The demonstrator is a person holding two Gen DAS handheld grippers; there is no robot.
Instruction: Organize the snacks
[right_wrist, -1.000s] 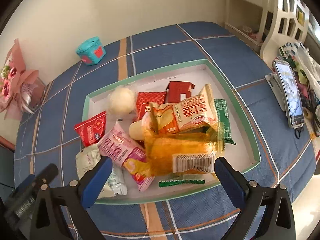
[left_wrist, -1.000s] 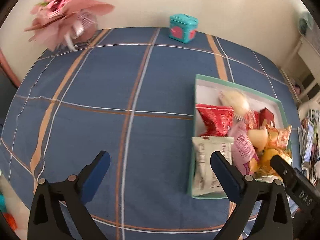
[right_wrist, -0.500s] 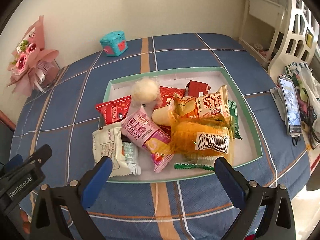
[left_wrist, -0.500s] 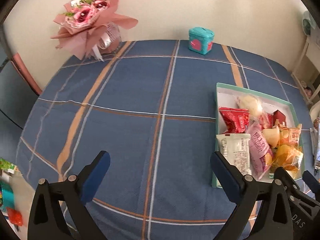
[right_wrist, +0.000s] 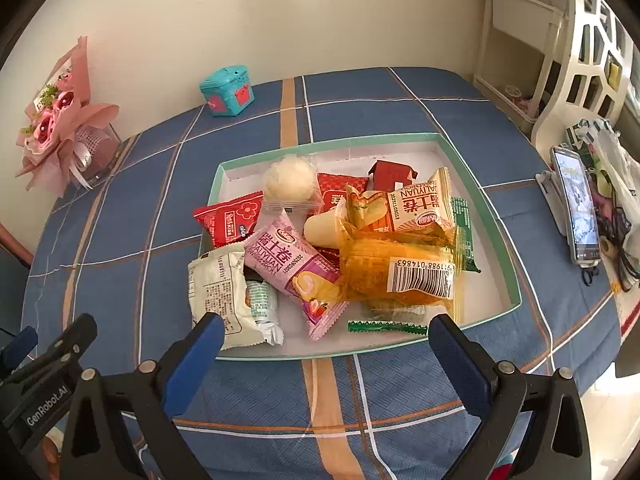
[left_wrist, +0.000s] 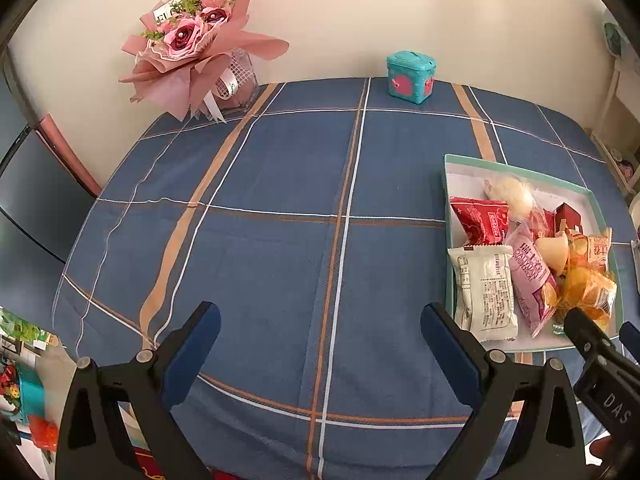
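A blue checked tablecloth (left_wrist: 280, 208) fills the left view; the left gripper (left_wrist: 320, 336), jaws wide and empty, has pulled back, so the tray (left_wrist: 450, 200) now sits at right. In the right view, the right gripper (right_wrist: 322, 344), also open, has backed off the snacks (right_wrist: 328, 240) heaped mid-frame, all inside the tray.

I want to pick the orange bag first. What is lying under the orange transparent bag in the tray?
Under the orange transparent bag a dark green packet sticks out on the right, and a pale clear wrapper at its near edge. What lies below its middle is covered.
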